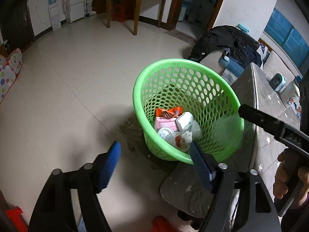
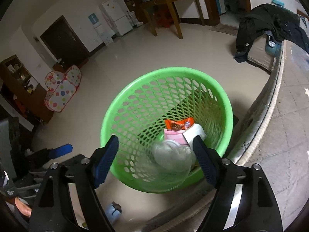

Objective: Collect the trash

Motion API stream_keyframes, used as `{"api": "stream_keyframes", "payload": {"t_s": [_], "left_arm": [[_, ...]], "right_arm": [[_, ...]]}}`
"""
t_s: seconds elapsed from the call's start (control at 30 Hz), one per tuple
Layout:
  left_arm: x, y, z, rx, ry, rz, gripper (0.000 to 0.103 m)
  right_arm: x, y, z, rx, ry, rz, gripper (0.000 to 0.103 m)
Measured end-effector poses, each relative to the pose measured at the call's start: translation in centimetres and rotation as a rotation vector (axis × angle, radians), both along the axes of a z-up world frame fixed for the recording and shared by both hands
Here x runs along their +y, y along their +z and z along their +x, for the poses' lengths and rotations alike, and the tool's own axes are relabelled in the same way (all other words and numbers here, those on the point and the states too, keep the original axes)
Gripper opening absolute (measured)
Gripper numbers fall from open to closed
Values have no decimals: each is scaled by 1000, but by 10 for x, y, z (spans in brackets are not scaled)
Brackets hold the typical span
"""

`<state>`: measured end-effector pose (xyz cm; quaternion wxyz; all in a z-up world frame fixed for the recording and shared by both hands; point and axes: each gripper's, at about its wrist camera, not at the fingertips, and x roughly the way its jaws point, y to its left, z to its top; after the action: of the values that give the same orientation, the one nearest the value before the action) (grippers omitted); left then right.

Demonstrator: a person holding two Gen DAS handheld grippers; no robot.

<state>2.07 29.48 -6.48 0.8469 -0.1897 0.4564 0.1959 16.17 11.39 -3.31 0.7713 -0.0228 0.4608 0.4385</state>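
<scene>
Both jaws wide, empty, ribbed blue pads [image 2: 105, 162] over round green plastic lattice basket [image 2: 115, 119] of crumpled wrappers [image 2: 178, 123].

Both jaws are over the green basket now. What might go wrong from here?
1. A blurred clear plastic cup shows between the open right gripper jaws above the basket; it may bounce off the trash inside.
2. The left gripper has one finger over the rim; lowering it could tip the basket.
3. The basket sits close to the mattress edge, so the hands have little room.
</scene>
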Motion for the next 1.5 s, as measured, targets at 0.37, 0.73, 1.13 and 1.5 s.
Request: {"api": "stream_keyframes", "payload": {"t_s": [0.37, 0.73, 1.13, 1.5], "left_arm": [[-12, 7, -5, -21, -5, 16, 75], [-52, 30, -9, -78, -42, 57, 86], [-97, 49, -9, -116, -73, 104, 94], [-139, 62, -4, -150, -104, 134, 96]], "right_arm": [[-19, 21, -17, -85, -25, -39, 81], [-77, 30, -40, -144, -129, -82, 84], [-139, 40, -64, -219, -234, -121, 88], [-190, 42, -81, -278, -344, -157, 90]]}}
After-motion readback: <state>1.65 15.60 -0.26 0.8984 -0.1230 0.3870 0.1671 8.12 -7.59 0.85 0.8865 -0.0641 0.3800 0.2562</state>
